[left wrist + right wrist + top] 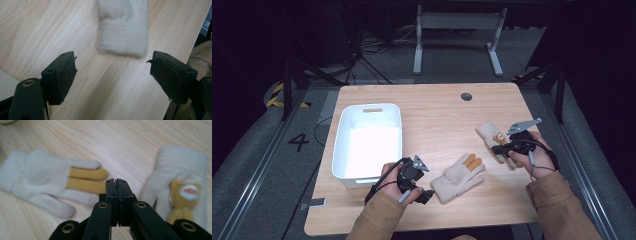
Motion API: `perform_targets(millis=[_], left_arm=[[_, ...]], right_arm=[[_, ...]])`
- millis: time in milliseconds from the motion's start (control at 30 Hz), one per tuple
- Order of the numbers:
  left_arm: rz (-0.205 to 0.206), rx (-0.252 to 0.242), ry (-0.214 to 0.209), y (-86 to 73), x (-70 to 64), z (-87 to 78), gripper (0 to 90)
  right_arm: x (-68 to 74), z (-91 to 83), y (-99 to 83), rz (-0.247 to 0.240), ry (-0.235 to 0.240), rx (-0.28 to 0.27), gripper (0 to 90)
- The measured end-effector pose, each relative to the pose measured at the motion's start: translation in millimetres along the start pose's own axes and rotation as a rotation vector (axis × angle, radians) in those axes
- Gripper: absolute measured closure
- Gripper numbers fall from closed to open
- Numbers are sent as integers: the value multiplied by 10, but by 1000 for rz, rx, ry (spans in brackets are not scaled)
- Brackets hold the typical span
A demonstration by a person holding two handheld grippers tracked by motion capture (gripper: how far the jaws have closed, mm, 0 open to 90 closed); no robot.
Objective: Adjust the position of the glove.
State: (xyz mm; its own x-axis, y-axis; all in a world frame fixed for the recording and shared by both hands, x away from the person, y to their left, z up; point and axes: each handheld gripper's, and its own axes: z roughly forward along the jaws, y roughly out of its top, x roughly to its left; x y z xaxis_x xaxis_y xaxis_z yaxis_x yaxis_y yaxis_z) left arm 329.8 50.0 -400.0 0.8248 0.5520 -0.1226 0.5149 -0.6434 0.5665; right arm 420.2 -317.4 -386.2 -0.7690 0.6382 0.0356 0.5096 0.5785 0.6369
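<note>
Two cream knitted gloves lie on the wooden table. One glove with two mustard fingers lies flat near the middle front. My left gripper sits just left of its cuff, jaws open and wide apart, holding nothing. The second glove, with a mustard animal patch, lies to the right. My right gripper hovers at that glove's near edge. Its jaws are shut together on nothing, pointing between the two gloves.
A white plastic bin stands on the left half of the table, with nothing visible inside. A round cable hole sits near the far edge. A white desk frame stands on the floor beyond the table.
</note>
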Motion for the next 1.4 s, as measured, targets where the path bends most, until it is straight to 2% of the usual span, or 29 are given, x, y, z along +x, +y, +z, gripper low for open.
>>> perform_targets(millis=[167, 200, 233, 267, 300, 333, 400, 467, 633, 867, 1200, 1400], left_arm=[[-7, -10, 9, -38, 11, -48, 215], [-10, -14, 12, -48, 13, -53, 217], [-11, -17, 13, -58, 17, -56, 217], [-5, -20, 9, -80, 33, -62, 228], [-5, -20, 9, -80, 33, -62, 230], [-6, -22, 11, -103, 35, -75, 230], [-8, -24, 8, -110, 34, -87, 230], [-10, -34, 12, -129, 29, -117, 230], [-13, -33, 10, -167, 17, -134, 230], [-18, -20, 19, -228, -1, -147, 231], [-28, -14, 32, -296, -17, -168, 228], [-25, -18, 32, -297, -17, -166, 215]], right_arm=[[25, 64, 57, -16, 24, -6, 895], [45, 112, 89, -22, 51, -6, 895], [45, 112, 89, -22, 51, -6, 895], [60, 166, 125, -43, 69, -14, 895], [60, 166, 125, -43, 69, -14, 895], [80, 217, 161, -78, 58, -14, 894], [109, 268, 188, -89, 65, -18, 889], [136, 319, 213, -90, 82, -18, 886], [183, 425, 257, -93, 78, 9, 899], [254, 629, 340, -130, 78, 8, 900], [313, 884, 422, -168, 93, 67, 900], [315, 950, 408, -171, 93, 98, 900]])
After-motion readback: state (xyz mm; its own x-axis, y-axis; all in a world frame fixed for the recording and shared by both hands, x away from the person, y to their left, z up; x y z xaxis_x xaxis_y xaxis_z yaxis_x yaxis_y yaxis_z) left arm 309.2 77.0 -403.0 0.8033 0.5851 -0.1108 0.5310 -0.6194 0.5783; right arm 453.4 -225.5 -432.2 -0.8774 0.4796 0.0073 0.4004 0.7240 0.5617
